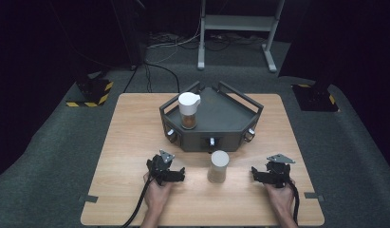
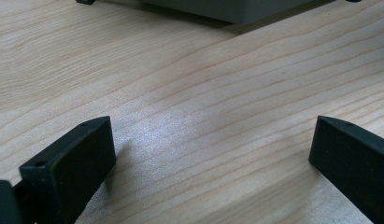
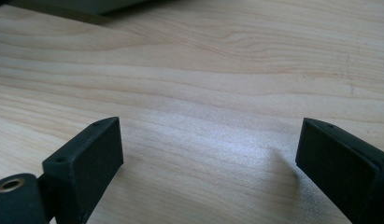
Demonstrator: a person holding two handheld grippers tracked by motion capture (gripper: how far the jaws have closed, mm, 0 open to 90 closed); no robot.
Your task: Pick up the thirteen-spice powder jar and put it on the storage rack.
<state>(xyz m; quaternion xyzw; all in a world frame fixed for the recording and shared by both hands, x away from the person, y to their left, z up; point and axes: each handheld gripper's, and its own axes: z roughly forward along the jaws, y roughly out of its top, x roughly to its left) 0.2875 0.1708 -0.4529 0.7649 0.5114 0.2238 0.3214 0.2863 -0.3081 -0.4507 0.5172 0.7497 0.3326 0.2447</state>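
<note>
A dark grey angular tray (image 1: 221, 116) with knobs on its front stands at the back middle of the wooden table (image 1: 131, 137). Inside it at the left stands a clear jug with a white lid (image 1: 189, 110), brown contents at its bottom. In front of the tray a pale beige cylinder (image 1: 218, 166) stands upright on the table. My left gripper (image 1: 171, 172) rests low at the cylinder's left, open, with only bare wood between its jaws (image 2: 213, 154). My right gripper (image 1: 266, 175) rests at the cylinder's right, also open over bare wood (image 3: 208, 154).
The tray's front edge (image 2: 236, 11) shows at the top of the left gripper view, and its corner (image 3: 77, 5) in the right gripper view. Beyond the table are grey carpet, cables (image 1: 159, 66), a white stand's legs (image 1: 235, 28) and striped floor bases (image 1: 90, 92).
</note>
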